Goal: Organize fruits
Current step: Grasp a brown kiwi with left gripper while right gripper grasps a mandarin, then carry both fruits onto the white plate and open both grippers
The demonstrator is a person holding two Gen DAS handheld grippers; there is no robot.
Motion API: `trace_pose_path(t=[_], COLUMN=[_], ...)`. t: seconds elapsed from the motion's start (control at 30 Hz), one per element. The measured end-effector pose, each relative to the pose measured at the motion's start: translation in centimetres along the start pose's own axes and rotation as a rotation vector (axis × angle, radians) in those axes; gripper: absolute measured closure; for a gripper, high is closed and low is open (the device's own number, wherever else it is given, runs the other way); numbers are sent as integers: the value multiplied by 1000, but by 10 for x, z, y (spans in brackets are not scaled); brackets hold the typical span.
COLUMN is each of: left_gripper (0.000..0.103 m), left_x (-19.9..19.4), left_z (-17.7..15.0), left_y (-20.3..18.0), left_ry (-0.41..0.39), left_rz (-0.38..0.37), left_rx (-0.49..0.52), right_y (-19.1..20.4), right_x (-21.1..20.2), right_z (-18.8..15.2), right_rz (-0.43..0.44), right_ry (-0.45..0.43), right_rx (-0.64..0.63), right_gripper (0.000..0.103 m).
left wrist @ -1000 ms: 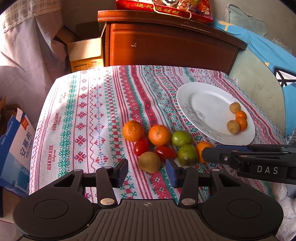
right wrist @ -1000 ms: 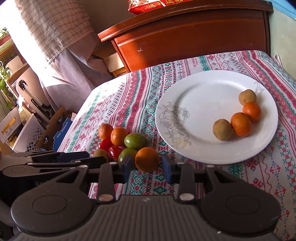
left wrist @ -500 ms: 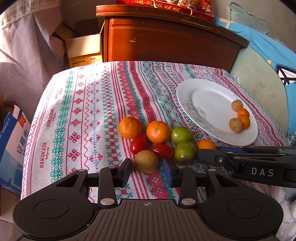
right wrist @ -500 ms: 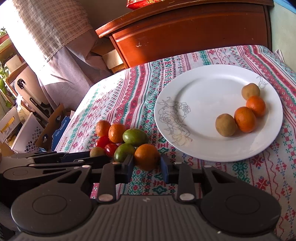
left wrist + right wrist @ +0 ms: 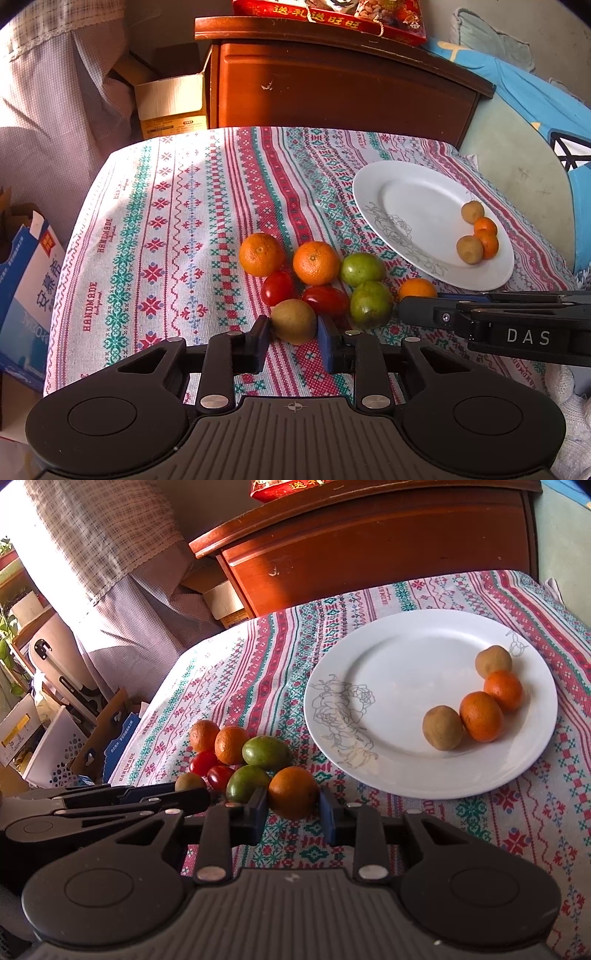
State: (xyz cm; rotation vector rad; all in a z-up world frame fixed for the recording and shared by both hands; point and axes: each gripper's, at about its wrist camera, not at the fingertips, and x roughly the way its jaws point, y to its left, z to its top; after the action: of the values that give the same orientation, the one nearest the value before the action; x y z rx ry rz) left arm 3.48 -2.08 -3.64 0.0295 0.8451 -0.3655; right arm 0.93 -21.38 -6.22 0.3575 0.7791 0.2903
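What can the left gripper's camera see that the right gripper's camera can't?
Only the left wrist view shows the blue cushion and the blue-and-white carton beside the table.

Only the right wrist view shows the white perforated basket and the green plant at the far left.

Both show the white plate with two kiwis and two oranges, the fruit pile on the cloth, the left gripper around a kiwi, and the right gripper around an orange.

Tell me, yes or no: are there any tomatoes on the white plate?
No, the white plate holds only two kiwis and two oranges; the red tomatoes lie on the tablecloth.
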Motion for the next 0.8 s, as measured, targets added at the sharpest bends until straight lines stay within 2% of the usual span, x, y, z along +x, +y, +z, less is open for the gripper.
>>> trace_pose_path(t=[0.4, 0.6, 0.8], left_gripper=[78, 78, 78], left_x=[-22, -28, -33], left_z=[16, 30, 59], left_y=[-8, -15, -27], left_ry=[-62, -95, -140], left_rz=[0, -10, -36], left_rx=[-16, -25, -11], right_y=[4, -5, -25], right_x=[-22, -39, -59], right_z=[18, 39, 68], right_rz=[38, 21, -14], right_ry=[-71, -147, -217], right_rx=[11, 19, 40], right_gripper=[74, 74, 74])
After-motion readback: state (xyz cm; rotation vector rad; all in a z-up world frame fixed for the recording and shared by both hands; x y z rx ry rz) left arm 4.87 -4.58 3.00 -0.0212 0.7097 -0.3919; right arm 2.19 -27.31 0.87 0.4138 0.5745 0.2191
